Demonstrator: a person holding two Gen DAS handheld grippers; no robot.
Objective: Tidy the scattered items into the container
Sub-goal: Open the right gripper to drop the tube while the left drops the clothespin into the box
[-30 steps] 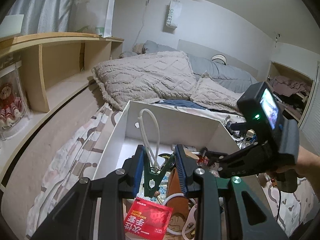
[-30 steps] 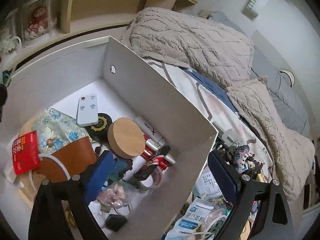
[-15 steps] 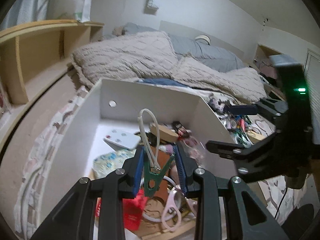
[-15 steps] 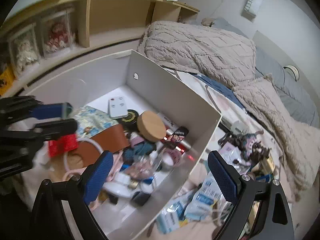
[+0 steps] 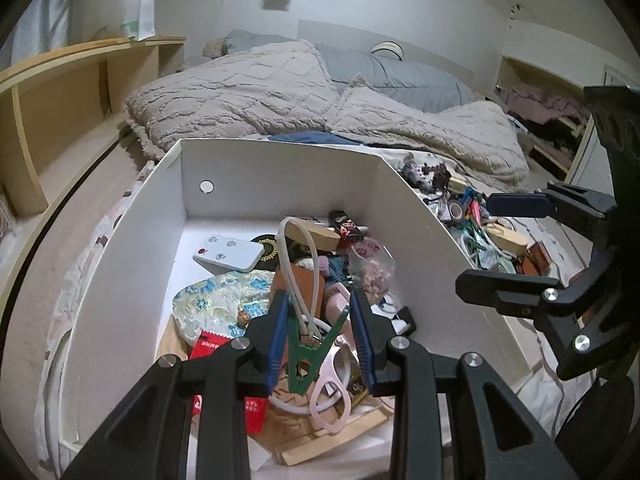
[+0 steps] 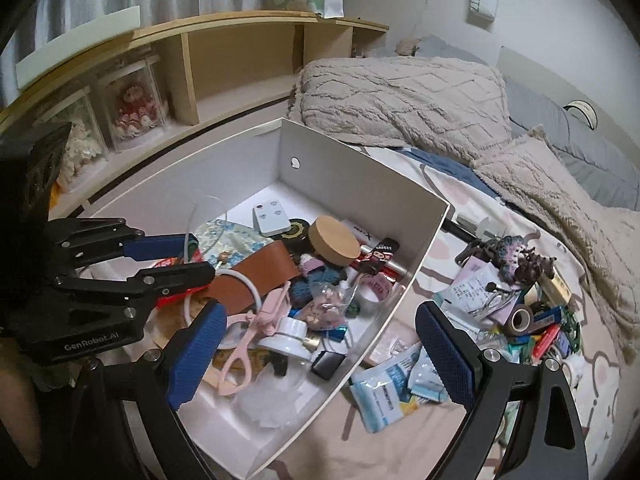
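Note:
A white box (image 5: 280, 168) (image 6: 360, 176) sits on the bed, holding a remote (image 5: 226, 254), a brown leather piece (image 6: 256, 276), pink scissors (image 6: 256, 332) and other small items. My left gripper (image 5: 320, 320) is shut on a green clip (image 5: 306, 356) with a white cord loop (image 5: 300, 264), held above the box's near end. It also shows in the right wrist view (image 6: 196, 256). My right gripper (image 6: 320, 356) is open and empty above the box's right wall. Scattered items (image 6: 520, 312) lie on the bed to the right of the box.
Knitted pillows (image 5: 248, 92) and a grey duvet (image 5: 400, 76) lie behind the box. A wooden shelf (image 6: 240, 60) with clear doll cases (image 6: 132, 112) runs along the left. Packets (image 6: 384, 392) lie by the box's right wall.
My left gripper has moved forward and tilted down over the box, still holding the clip. My right gripper has pulled back and up away from the box contents, staying open.

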